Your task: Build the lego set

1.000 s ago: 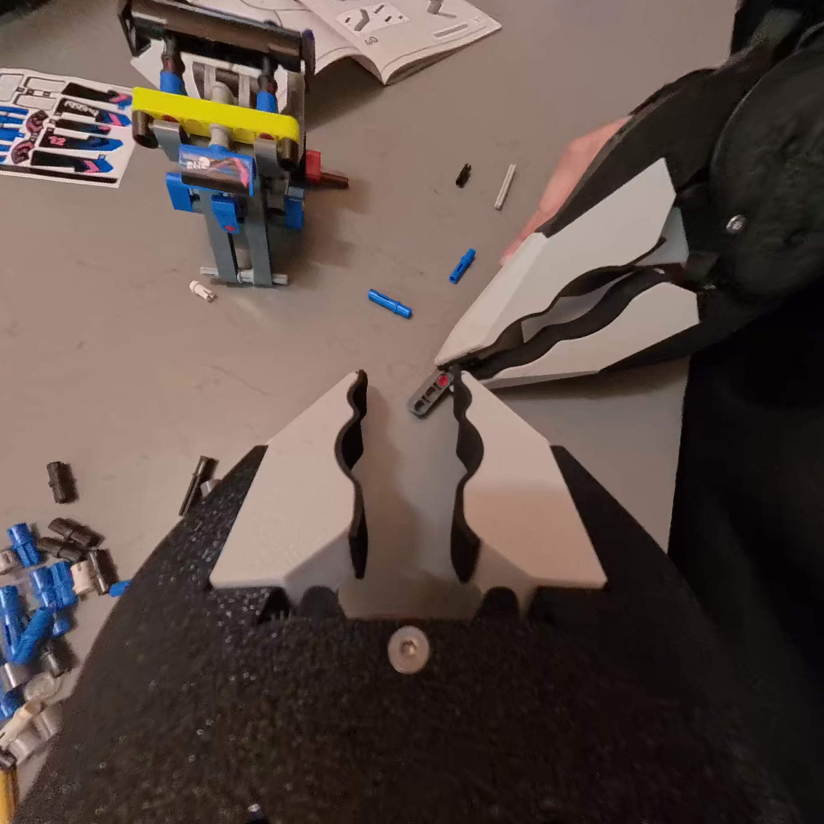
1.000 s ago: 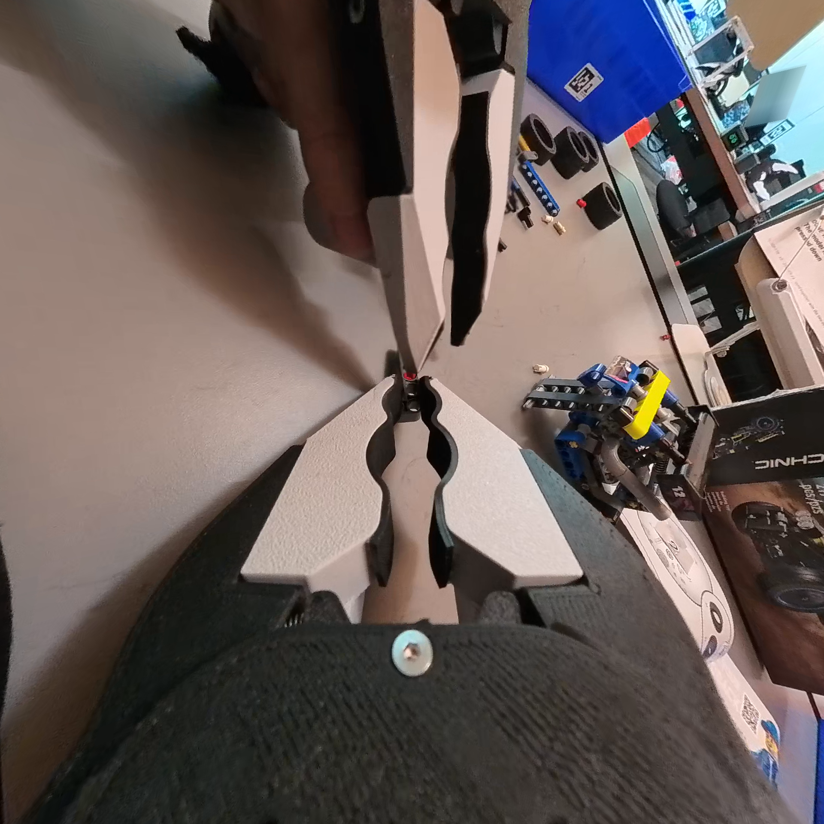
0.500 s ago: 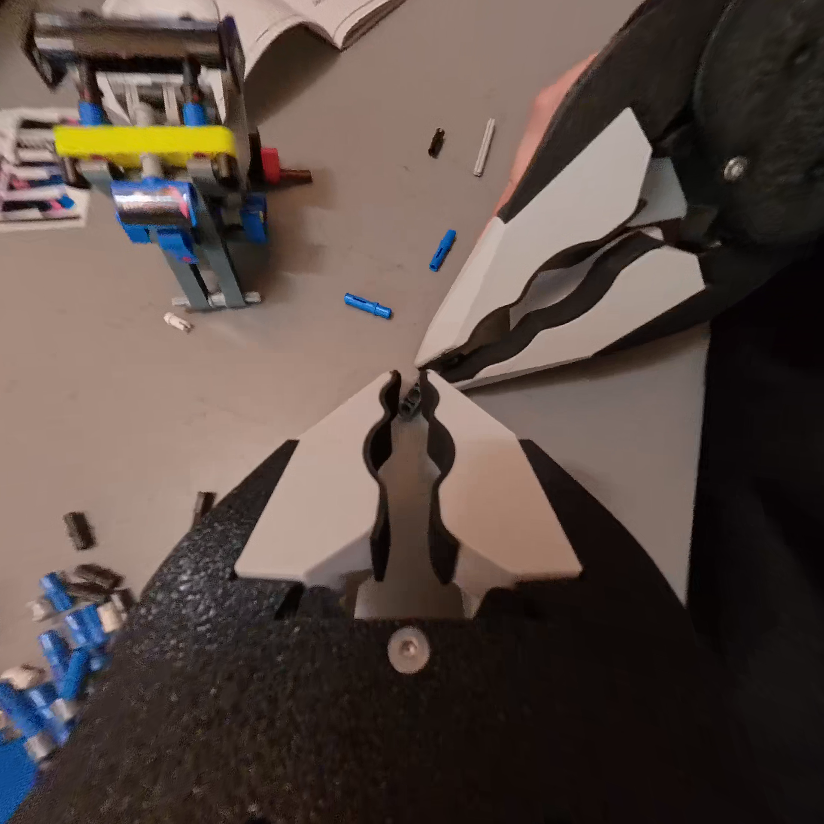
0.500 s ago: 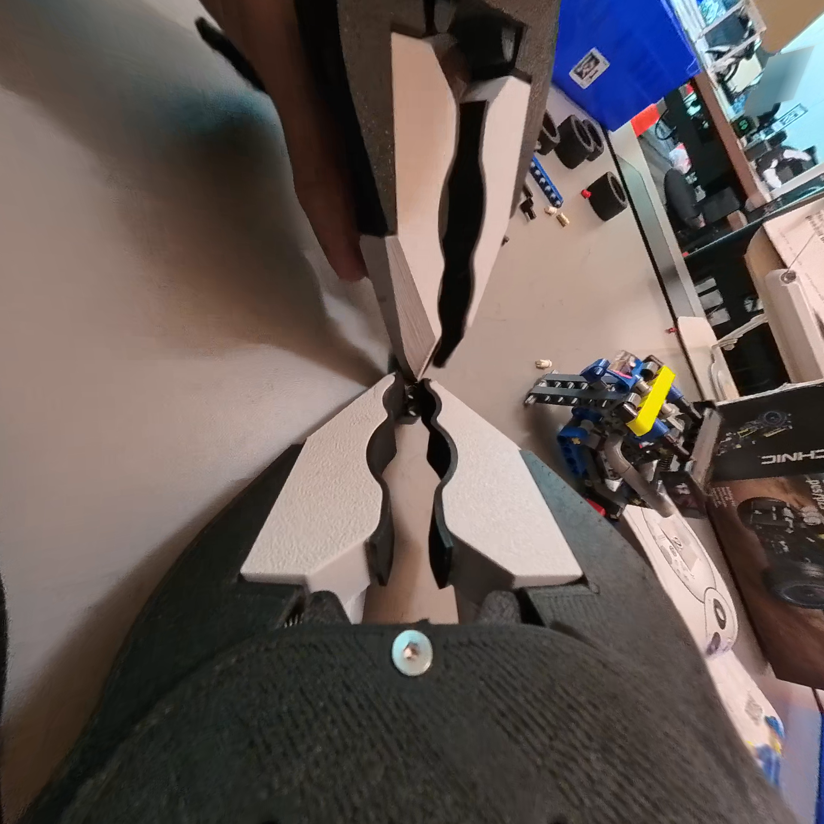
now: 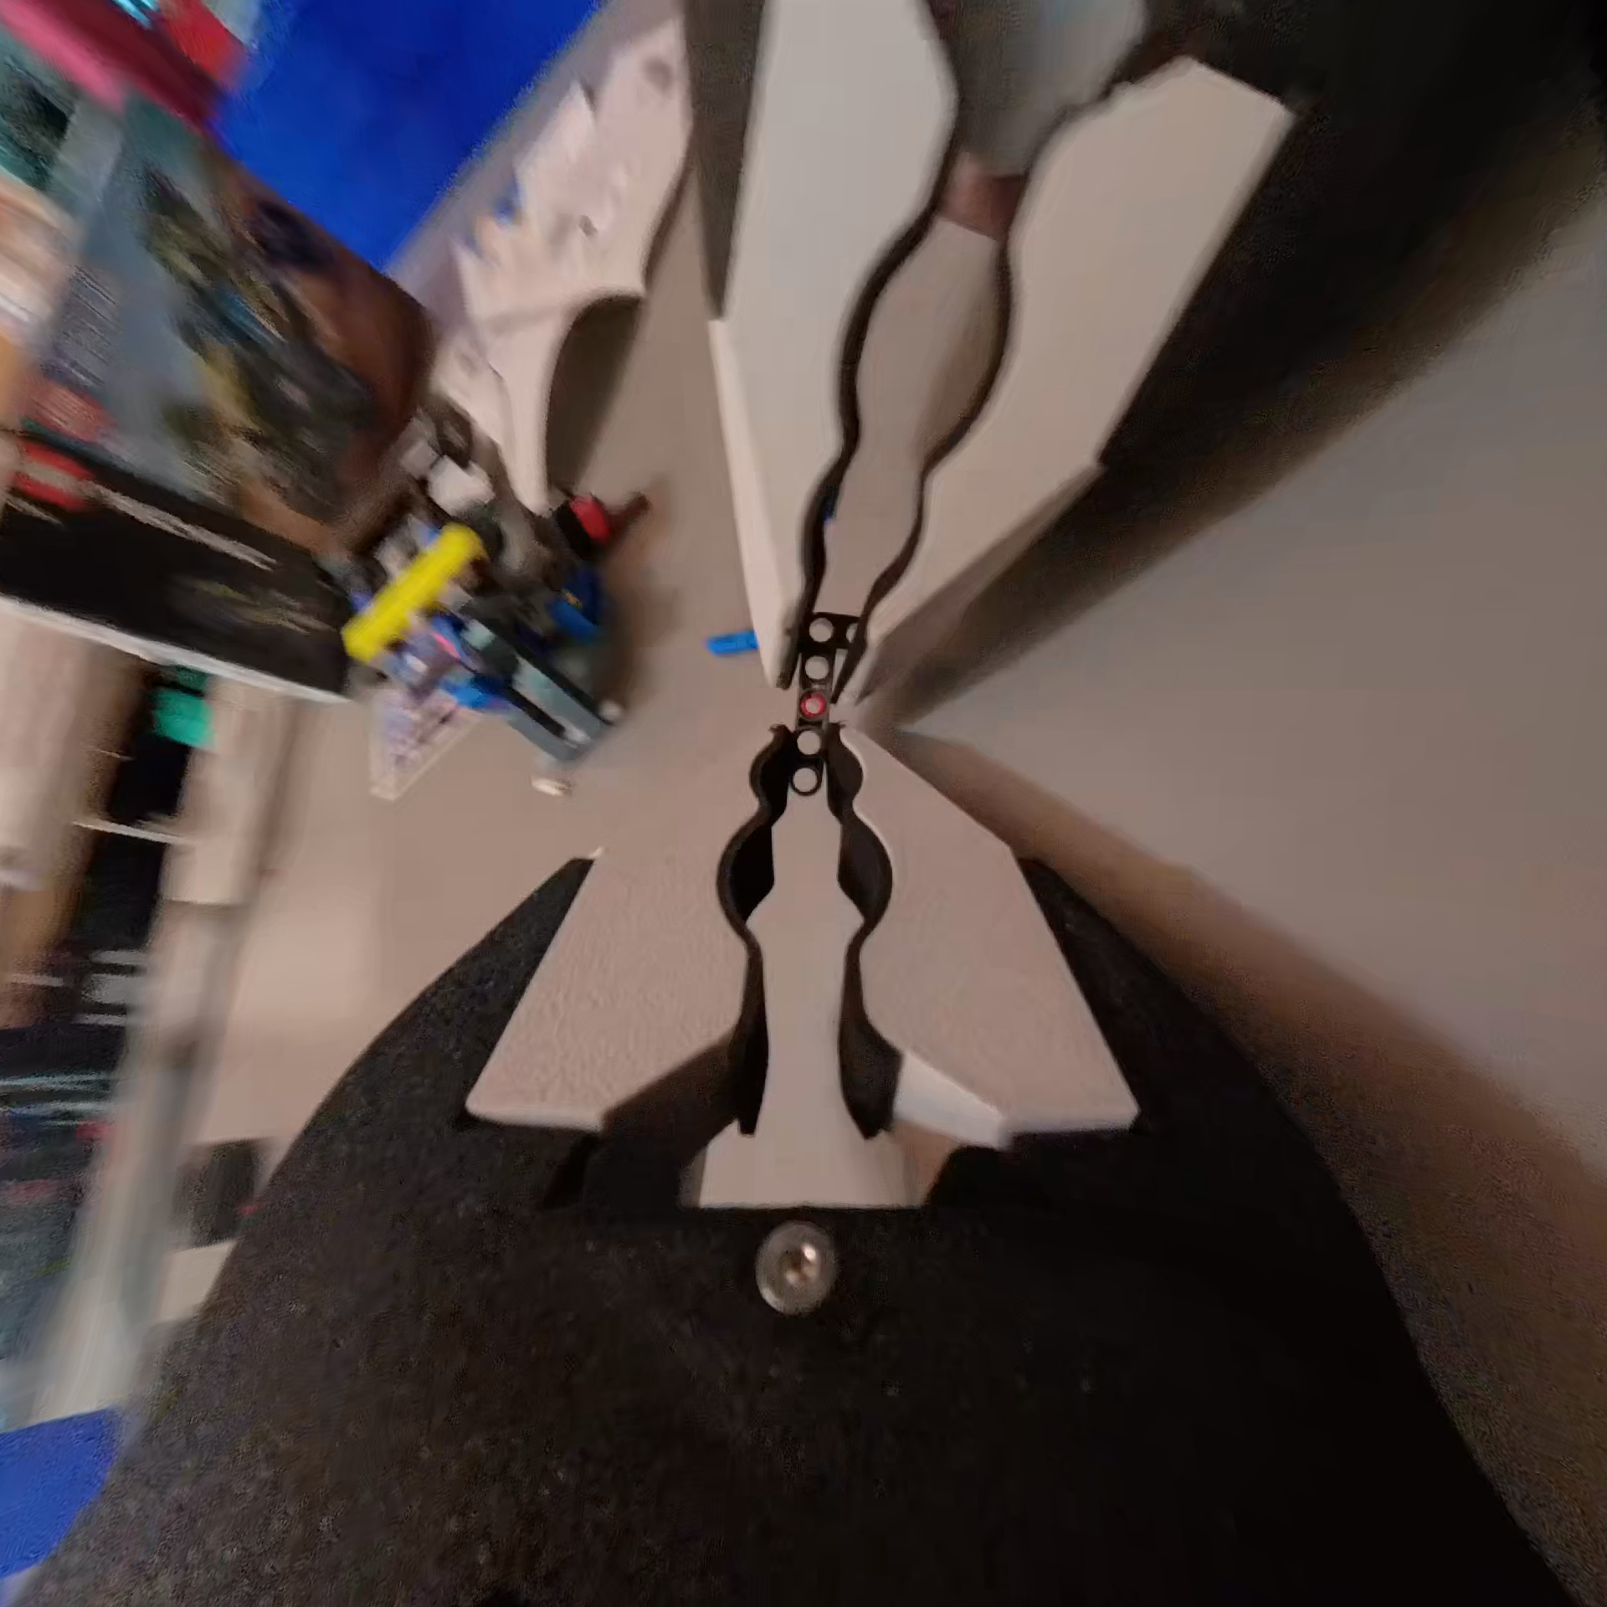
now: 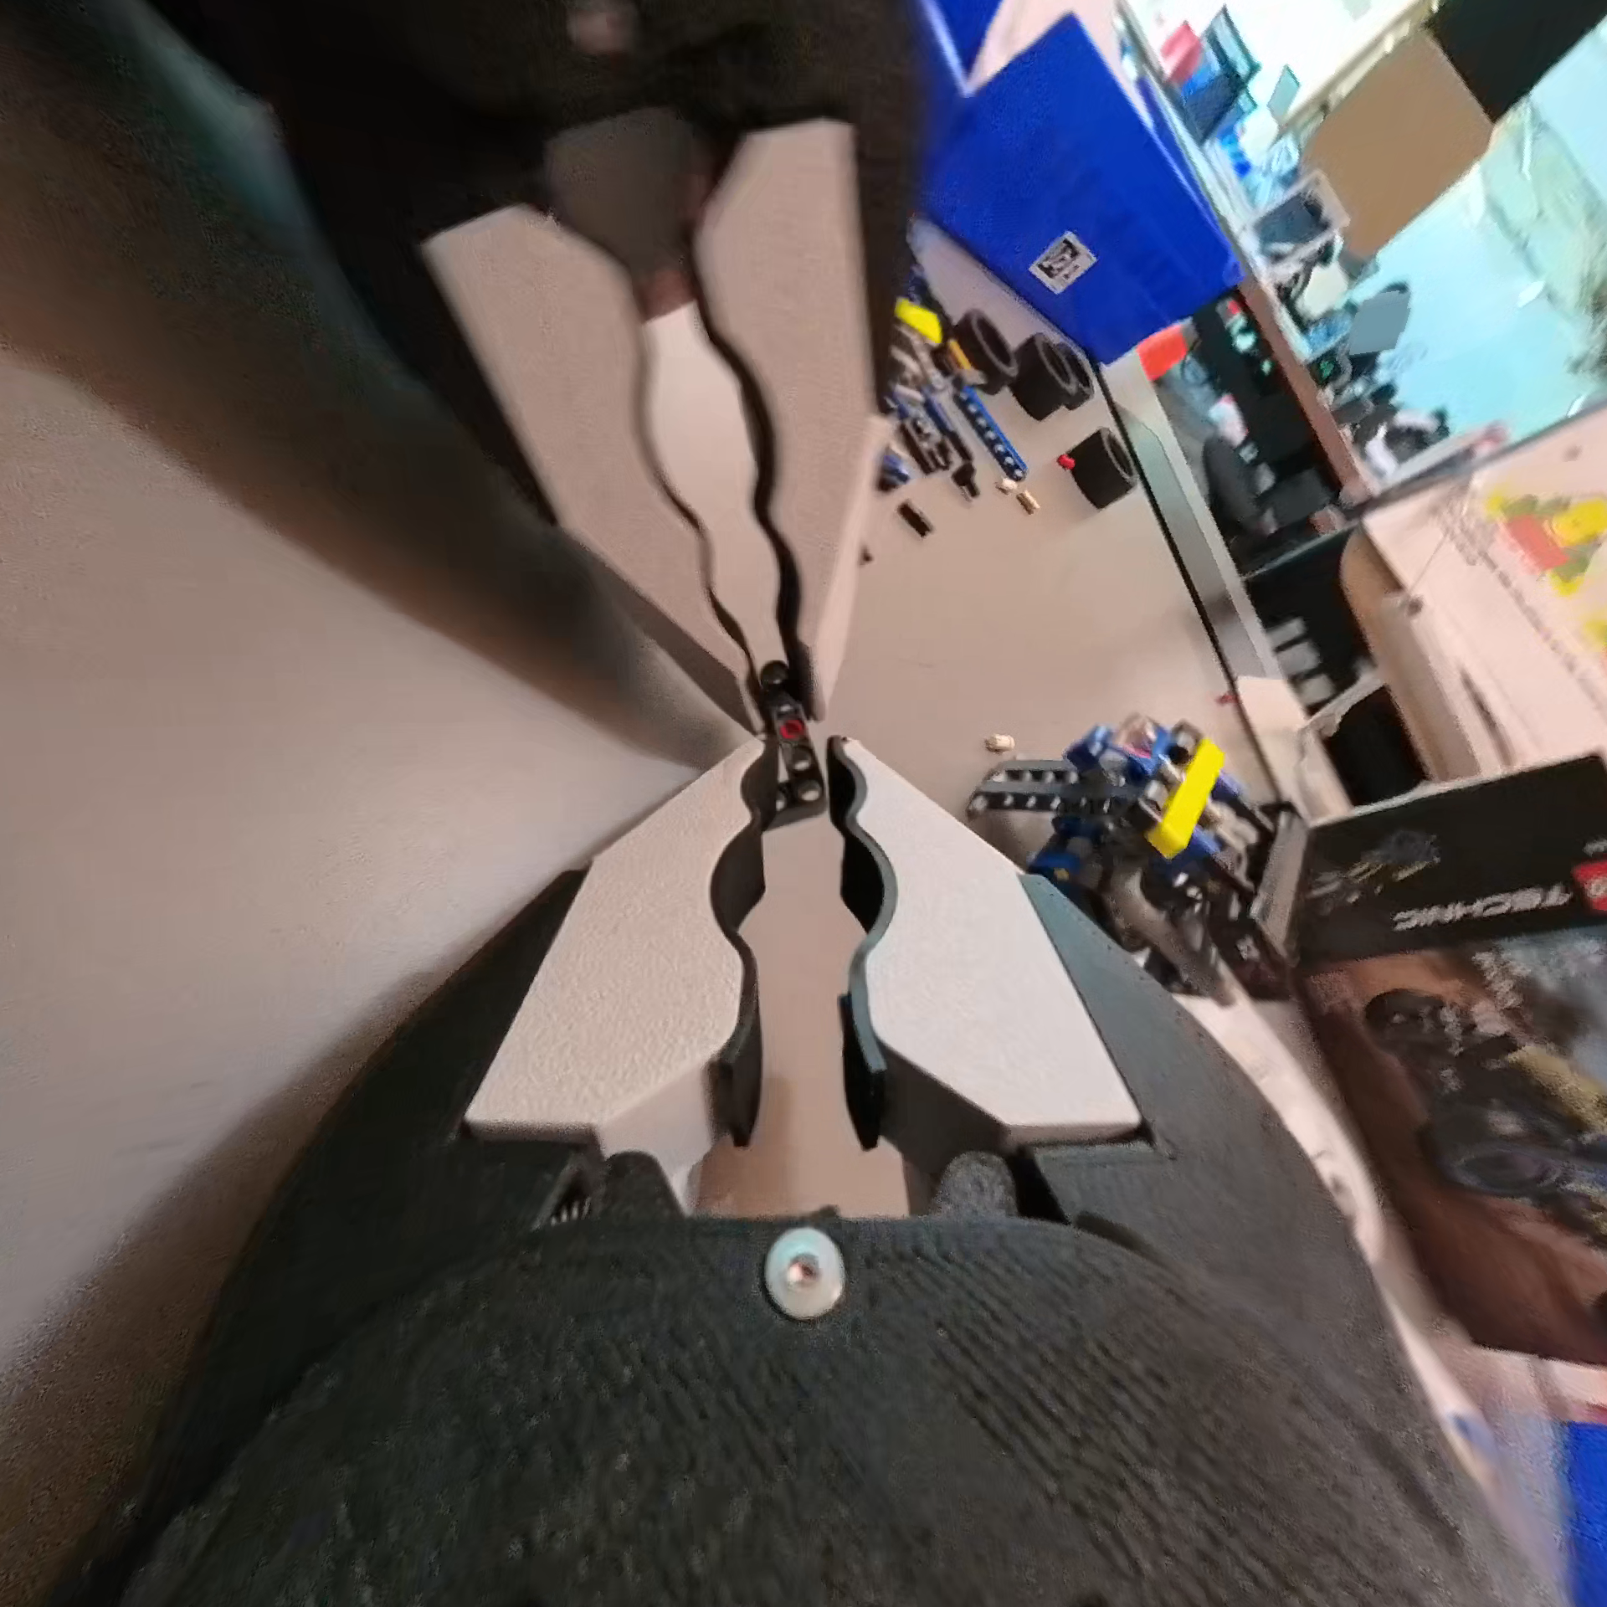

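While both grippers pinch 1 short black beam [image 5: 814, 706] between them in the air, left gripper [image 5: 809, 765] on 1 end, right gripper [image 6: 793, 770] on the other, any twist or uneven pull could flick it loose, or unseat its red pin [image 5: 813, 704]. In the right view that grip looks partly slack, though blur hides contact. Below is bare table [image 6: 1000, 661]; the car build [image 6: 1156, 826] stands well apart, box [image 6: 1470, 939] beside it.

Left gripper [image 5: 810, 755]: matt grey plastic fingers [image 5: 661, 965], rough black textured body. Beam [image 5: 814, 704]: black plastic, perforated. Table [image 5: 1304, 696]: smooth matt grey. Box [image 6: 1470, 1000]: printed glossy cardboard.
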The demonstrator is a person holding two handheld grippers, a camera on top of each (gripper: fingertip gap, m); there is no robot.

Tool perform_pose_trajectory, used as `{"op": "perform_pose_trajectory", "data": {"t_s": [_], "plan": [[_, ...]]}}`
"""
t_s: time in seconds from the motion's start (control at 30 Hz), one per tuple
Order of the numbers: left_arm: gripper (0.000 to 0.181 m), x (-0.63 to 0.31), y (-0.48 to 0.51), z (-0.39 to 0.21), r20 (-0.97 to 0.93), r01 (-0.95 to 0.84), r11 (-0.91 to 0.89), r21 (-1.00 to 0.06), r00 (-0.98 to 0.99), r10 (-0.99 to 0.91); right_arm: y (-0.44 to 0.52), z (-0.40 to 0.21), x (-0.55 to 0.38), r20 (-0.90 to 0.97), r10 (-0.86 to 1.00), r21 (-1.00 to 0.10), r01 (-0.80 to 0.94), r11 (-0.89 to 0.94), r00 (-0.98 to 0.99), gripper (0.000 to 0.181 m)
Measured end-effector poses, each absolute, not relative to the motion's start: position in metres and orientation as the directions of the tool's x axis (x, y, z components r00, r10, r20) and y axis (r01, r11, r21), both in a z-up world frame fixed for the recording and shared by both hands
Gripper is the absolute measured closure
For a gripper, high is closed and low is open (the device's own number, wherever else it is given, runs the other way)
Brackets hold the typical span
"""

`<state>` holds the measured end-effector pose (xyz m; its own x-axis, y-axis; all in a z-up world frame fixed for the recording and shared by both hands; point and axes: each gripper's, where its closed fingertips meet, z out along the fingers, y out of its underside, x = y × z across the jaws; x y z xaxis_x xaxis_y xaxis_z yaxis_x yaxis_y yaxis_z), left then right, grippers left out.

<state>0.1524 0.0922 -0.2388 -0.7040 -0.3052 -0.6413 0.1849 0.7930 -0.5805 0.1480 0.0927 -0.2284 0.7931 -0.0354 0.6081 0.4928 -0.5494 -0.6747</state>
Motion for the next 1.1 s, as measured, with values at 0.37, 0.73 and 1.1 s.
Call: {"op": "perform_pose_trajectory", "data": {"t_s": [0.37, 0.73, 1.1], "plan": [[0.177, 0.148, 0.079, -0.178, -0.999, 0.495, 0.868, -0.034, -0.04, -0.016, 0.076, -0.187, 0.141, 0.093, -0.061, -0.95, 0.07, -0.304, 0.994, 0.172], [0.149, 0.145, 0.084, -0.197, -0.386, 0.041, 0.577, -0.816, -0.781, -0.491, 0.072, -0.213, 0.15, 0.774, -0.005, -0.555, 0.674, -0.489, 0.633, 0.174], [0.167, 0.131, 0.083, -0.229, 0.096, -0.287, 0.577, -0.764, -0.936, -0.338, 0.083, -0.235, 0.132, 0.86, 0.18, -0.351, 0.81, -0.471, 0.477, 0.175]]}}
